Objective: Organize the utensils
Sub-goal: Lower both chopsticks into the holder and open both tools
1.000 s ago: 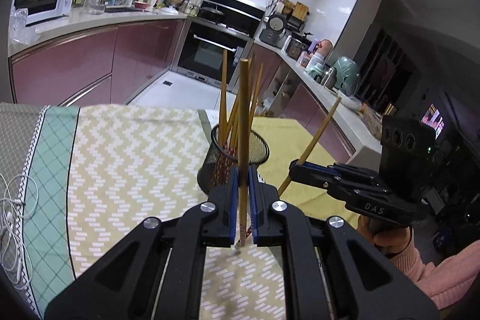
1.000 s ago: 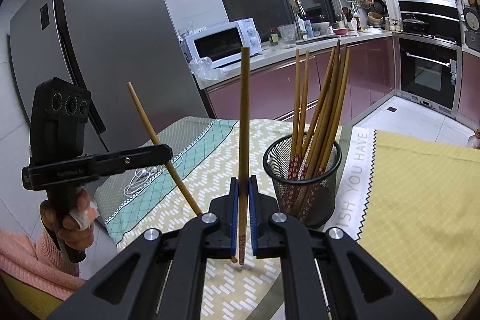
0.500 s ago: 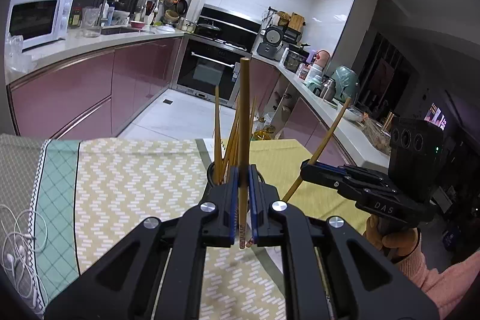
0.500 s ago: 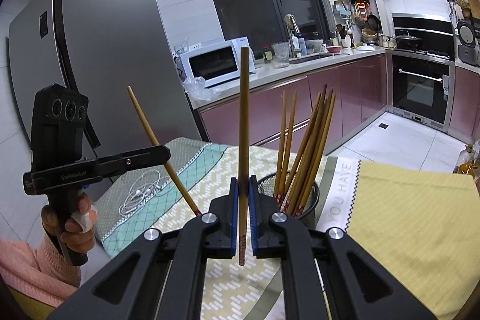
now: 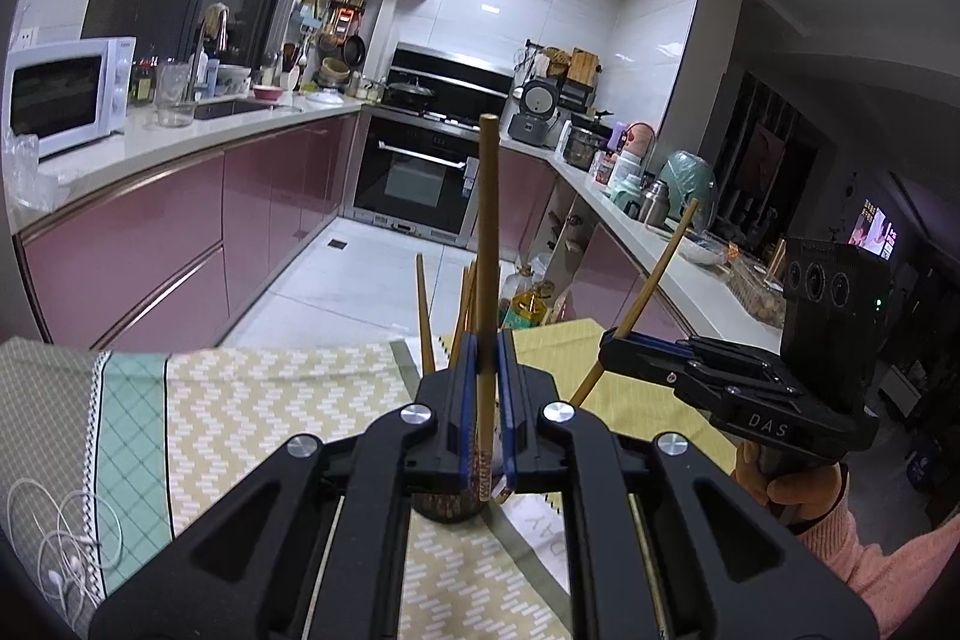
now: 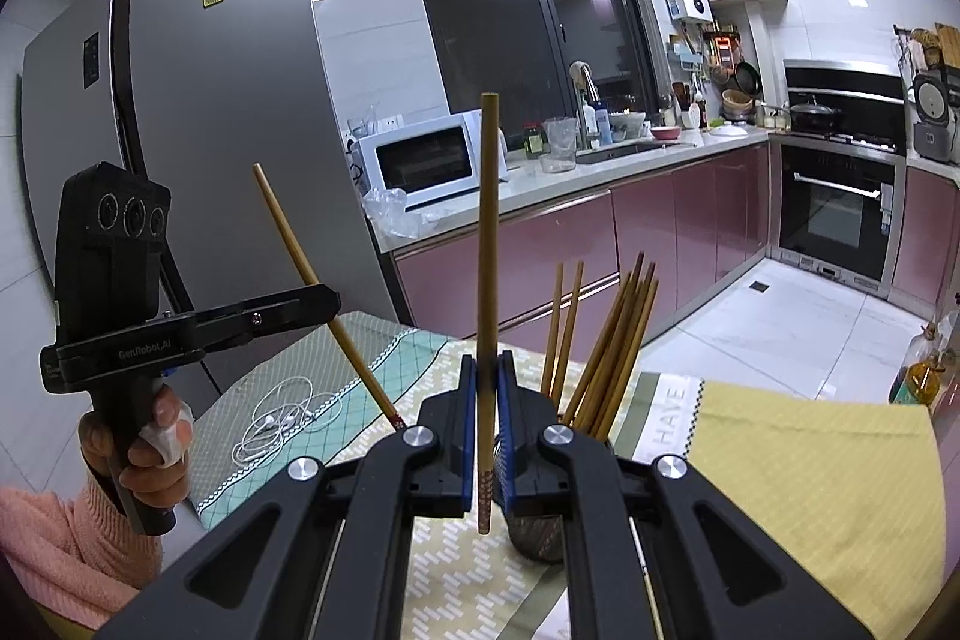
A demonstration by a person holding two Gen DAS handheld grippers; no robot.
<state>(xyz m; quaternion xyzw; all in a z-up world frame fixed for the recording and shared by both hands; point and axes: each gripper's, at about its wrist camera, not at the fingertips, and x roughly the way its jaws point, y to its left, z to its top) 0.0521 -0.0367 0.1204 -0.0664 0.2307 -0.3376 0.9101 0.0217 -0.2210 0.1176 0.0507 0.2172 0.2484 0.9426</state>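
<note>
My left gripper (image 5: 483, 343) is shut on a bamboo chopstick (image 5: 487, 232) that stands upright between its blue pads. In the right wrist view my right gripper (image 6: 487, 361) is likewise shut on an upright chopstick (image 6: 487, 232). Each gripper shows in the other's view, held by a hand in a pink sleeve: the right gripper (image 5: 609, 340) with its slanted chopstick (image 5: 651, 289), the left gripper (image 6: 330, 301) with its chopstick (image 6: 306, 274). A black mesh cup (image 6: 537, 538) with several chopsticks (image 6: 612, 340) stands on the table just beyond both jaws, largely hidden behind them.
The table carries a patterned yellow-and-green cloth (image 5: 252, 400) and a yellow placemat (image 6: 798, 466). A tangle of white earphone cable (image 6: 282, 412) lies at the table's left end. An oil bottle (image 6: 921, 370) stands on the floor beyond the table.
Both grippers have risen with their chopsticks still gripped. The mesh cup has dropped lower in both views and is now mostly hidden behind the jaws.
</note>
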